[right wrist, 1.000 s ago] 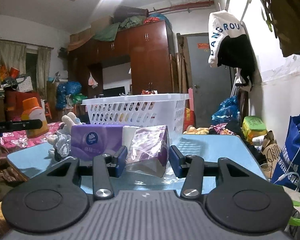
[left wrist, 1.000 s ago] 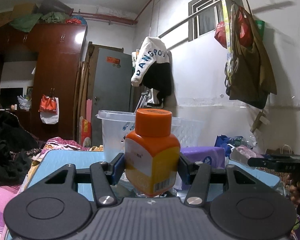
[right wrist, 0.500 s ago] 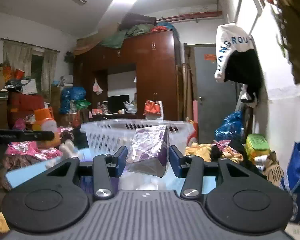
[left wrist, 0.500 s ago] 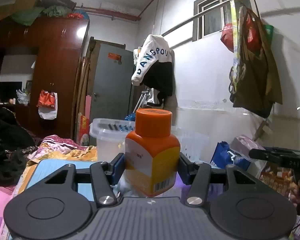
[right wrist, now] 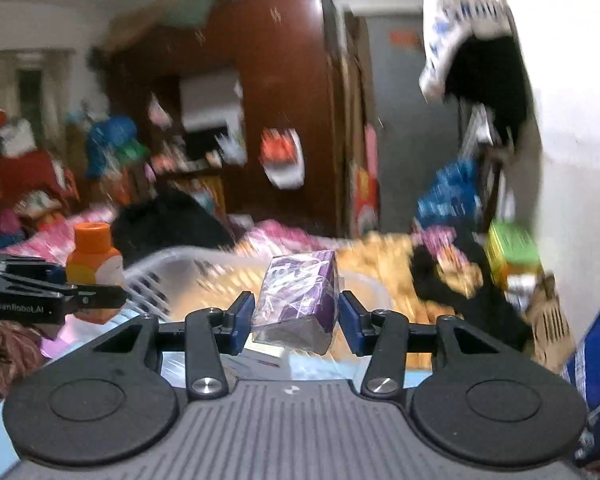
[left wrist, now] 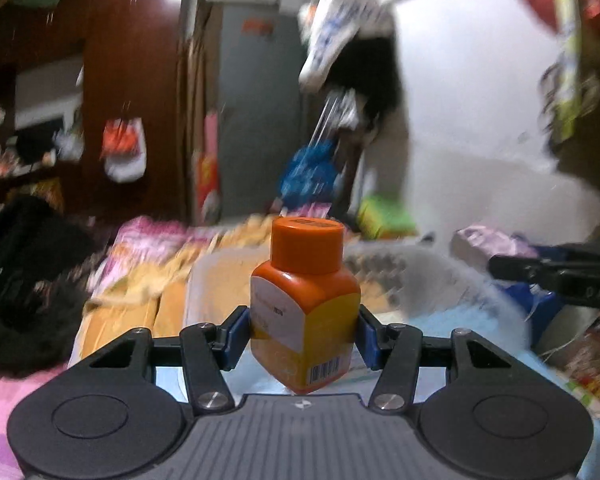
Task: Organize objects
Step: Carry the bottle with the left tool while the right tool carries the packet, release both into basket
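The left gripper is clamped on an orange bottle, blue pads pressed to both its sides, cap up; the right gripper is clamped on a purple tissue pack, which sits a little tilted between its pads; both views are blurred by motion, so fine detail is uncertain. Take the white basket as the landmark: the bottle is above its near rim on the left, the pack above its near rim toward the middle, and each gripper shows in the other's view beside the basket, apart from each other. The step in hand looks like carrying both items over the basket to drop them in. To do it well, I would bring each item fully past the rim before lowering, since the rim lies just under the pads and a catch on it could tip the basket; keep the bottle upright and set it low on the basket floor rather than letting it fall, as it is top-heavy and may roll; the pack is soft and can be released from a little higher; keep the two grippers apart over the basket so the fingers do not clash; open only when each item is inside the basket walls.
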`<state>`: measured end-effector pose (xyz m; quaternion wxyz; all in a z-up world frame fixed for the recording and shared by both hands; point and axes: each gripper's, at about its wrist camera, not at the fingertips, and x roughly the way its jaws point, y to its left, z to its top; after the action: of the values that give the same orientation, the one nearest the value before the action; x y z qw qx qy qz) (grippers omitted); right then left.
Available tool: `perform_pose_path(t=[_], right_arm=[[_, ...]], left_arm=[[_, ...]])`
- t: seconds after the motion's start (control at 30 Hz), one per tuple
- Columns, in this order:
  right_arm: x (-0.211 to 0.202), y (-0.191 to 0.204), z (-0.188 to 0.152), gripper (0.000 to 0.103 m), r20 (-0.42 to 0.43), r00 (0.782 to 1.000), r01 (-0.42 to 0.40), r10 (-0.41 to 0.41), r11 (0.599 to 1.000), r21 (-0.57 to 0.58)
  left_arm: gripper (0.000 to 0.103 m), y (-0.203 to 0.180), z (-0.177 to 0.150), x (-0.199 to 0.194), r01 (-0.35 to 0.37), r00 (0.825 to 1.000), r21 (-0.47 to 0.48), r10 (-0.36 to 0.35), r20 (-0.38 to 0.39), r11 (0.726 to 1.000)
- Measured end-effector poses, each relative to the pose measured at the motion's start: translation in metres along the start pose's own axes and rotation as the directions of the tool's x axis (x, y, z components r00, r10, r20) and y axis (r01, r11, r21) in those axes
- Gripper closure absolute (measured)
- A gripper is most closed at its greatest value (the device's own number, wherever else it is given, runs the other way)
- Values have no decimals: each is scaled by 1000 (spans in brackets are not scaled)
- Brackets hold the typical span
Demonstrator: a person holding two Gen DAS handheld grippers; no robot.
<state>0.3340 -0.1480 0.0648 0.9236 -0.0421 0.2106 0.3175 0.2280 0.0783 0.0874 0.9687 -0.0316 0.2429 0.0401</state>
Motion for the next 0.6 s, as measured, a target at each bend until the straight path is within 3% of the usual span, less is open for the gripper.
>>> perform_pose_path(t=[0.13,0.37,0.4,0.43,0.47,0.53,0.6], right_arm=[[18,2,-2,53,-100,995,4,-4,1000,1],[20,5,-5,49,-143,990,-14,10,1000,-23],[18,6,-5,44,-130,992,-2,-1,1000,-29],[16,6,-3,27,-116,993,8,-13,999,-36],[11,8,-2,14,-90,996,14,-18,999,-45],[-6,9,-4,11,-27,1000,-7,6,999,-38],[-30,6,-14,0,42,998,-47,48,998,-31]], left_arm=[[45,5,4,27,-43,995,-2,43,-91,999],[44,8,1,38,-36,994,-6,35,-104,999],[44,7,2,37,-37,996,-8,36,-83,999],[42,6,1,34,-37,997,-5,37,-69,999],[28,6,0,30,-40,998,-4,40,-52,999],[15,4,-1,19,-33,999,-8,33,-2,999],[15,2,-5,2,-24,998,-18,25,63,1000]])
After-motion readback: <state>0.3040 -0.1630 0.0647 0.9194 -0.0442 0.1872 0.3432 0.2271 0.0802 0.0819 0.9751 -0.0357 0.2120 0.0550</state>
